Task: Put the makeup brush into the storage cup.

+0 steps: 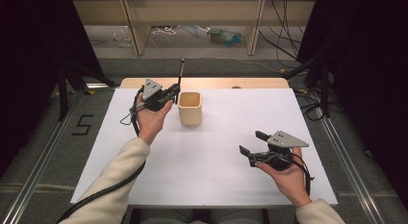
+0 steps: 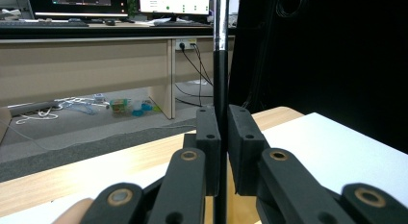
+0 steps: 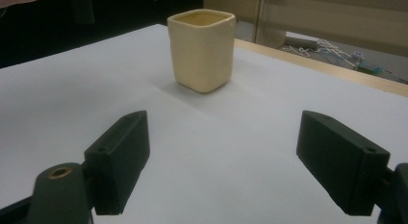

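Observation:
A cream square cup (image 1: pixel 190 108) stands upright on the white table sheet (image 1: pixel 207 152), a little behind its middle. Just left of the cup, my left gripper (image 1: pixel 174 93) is shut on a thin black pen (image 1: pixel 181 73) that stands upright out of the jaws. In the left gripper view the pen (image 2: pixel 220 89) runs straight up between the two pads, its upper part silvery. My right gripper (image 1: pixel 254 142) rests at the front right of the sheet, open and holding nothing. From the right gripper view the cup (image 3: pixel 202 48) sits ahead, beyond the spread fingers (image 3: pixel 120 159).
The sheet covers a wooden table whose bare strip (image 1: pixel 207 82) shows at the far edge. Dark drapes (image 1: pixel 365 65) flank both sides. Beyond the table a wooden desk frame (image 1: pixel 137 29) stands over loose cables and clutter on the floor.

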A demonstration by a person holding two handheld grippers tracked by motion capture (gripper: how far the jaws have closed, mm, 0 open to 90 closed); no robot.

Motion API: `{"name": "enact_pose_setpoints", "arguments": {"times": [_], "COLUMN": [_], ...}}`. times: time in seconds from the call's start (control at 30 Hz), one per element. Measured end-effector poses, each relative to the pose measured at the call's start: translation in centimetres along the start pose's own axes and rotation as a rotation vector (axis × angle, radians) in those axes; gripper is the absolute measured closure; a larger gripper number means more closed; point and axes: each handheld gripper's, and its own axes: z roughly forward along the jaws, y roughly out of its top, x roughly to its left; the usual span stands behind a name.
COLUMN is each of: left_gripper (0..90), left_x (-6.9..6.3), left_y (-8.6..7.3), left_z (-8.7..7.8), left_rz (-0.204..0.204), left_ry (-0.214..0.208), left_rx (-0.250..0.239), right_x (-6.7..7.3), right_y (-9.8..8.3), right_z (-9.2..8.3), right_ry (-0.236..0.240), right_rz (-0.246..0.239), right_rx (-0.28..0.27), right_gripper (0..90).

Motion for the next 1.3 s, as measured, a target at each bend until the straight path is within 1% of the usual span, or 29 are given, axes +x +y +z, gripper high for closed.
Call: {"name": "enact_pose_setpoints", "arguments": {"times": [0.03, 0.07, 0.1, 0.13, 0.3, 0.33, 0.43, 0.5, 0.53, 0.57, 0.63, 0.77, 0.8, 0.87, 0.97, 1.07, 1.2, 1.23, 1.3], "left_gripper": [83.7, 83.7, 83.8, 83.7, 83.7, 83.7, 83.7, 83.7, 83.7, 83.7, 83.7, 83.8, 83.7, 83.7, 83.7, 83.7, 83.7, 83.7, 83.7], "left_x": [0.0, 0.0, 0.0, -0.1, -0.1, -0.1, -0.2, -0.2, -0.2, -0.2, -0.2, -0.3, -0.3, -0.4, -0.4, -0.5, -0.6, -0.6, -0.6], "left_y": [0.0, 0.0, 0.0, 0.0, 0.1, 0.1, 0.1, 0.2, 0.2, 0.2, 0.2, 0.2, 0.3, 0.3, 0.3, 0.4, 0.4, 0.5, 0.5], "left_z": [0.0, 0.1, 0.1, 0.1, 0.3, 0.3, 0.4, 0.5, 0.5, 0.6, 0.6, 0.8, 0.8, 0.9, 1.0, 1.1, 1.3, 1.3, 1.4], "left_rz": [-0.001, -0.001, 0.002, -0.002, -0.002, 0.003, -0.001, 0.002, 0.002, -0.001, -0.001, 0.0, 0.001, -0.004, -0.002, 0.003, 0.001, 0.0, 0.005], "left_ry": [0.0, -0.001, -0.001, -0.003, -0.002, -0.003, -0.006, -0.002, -0.003, -0.003, -0.003, -0.005, -0.005, -0.007, -0.008, -0.011, -0.014, -0.014, -0.015], "left_rx": [0.0, 0.0, 0.0, -0.003, -0.002, -0.003, -0.006, -0.005, -0.004, -0.004, -0.006, -0.007, -0.007, -0.009, -0.007, -0.007, -0.008, -0.009, -0.01], "right_x": [0.0, -0.1, -0.1, 0.0, 0.0, 0.0, 0.0, 0.0, 0.0, 0.0, 0.0, 0.0, 0.0, 0.0, 0.0, -0.1, -0.1, -0.2, -0.1], "right_y": [0.0, 0.0, 0.0, 0.0, 0.0, 0.0, 0.0, 0.0, 0.0, 0.0, 0.0, 0.0, 0.0, 0.0, -0.1, 0.0, -0.1, -0.1, -0.1], "right_z": [0.0, 0.1, 0.1, 0.0, 0.0, 0.0, 0.0, -0.1, 0.0, 0.0, 0.1, 0.1, 0.0, 0.0, 0.1, 0.0, 0.1, 0.1, 0.1], "right_ry": [0.0, -0.005, -0.006, 0.0, 0.002, 0.003, 0.003, -0.002, -0.002, 0.003, -0.001, 0.0, 0.002, 0.003, 0.0, 0.003, 0.0, -0.008, -0.001], "right_rz": [0.0, -0.015, -0.015, 0.0, 0.0, 0.0, 0.001, 0.003, 0.005, 0.006, 0.006, 0.007, 0.006, 0.006, 0.007, 0.007, 0.008, -0.008, 0.008], "right_rx": [0.0, -0.011, -0.01, 0.0, 0.004, 0.003, 0.003, 0.012, -0.003, 0.004, -0.005, -0.004, 0.004, 0.003, -0.008, -0.002, -0.009, -0.02, -0.007], "right_gripper": [20.1, 20.1, 20.1, 20.2, 20.2, 20.1, 20.2, 20.1, 20.2, 20.1, 20.1, 20.1, 20.2, 20.2, 20.2, 20.2, 20.2, 20.2, 20.2]}}
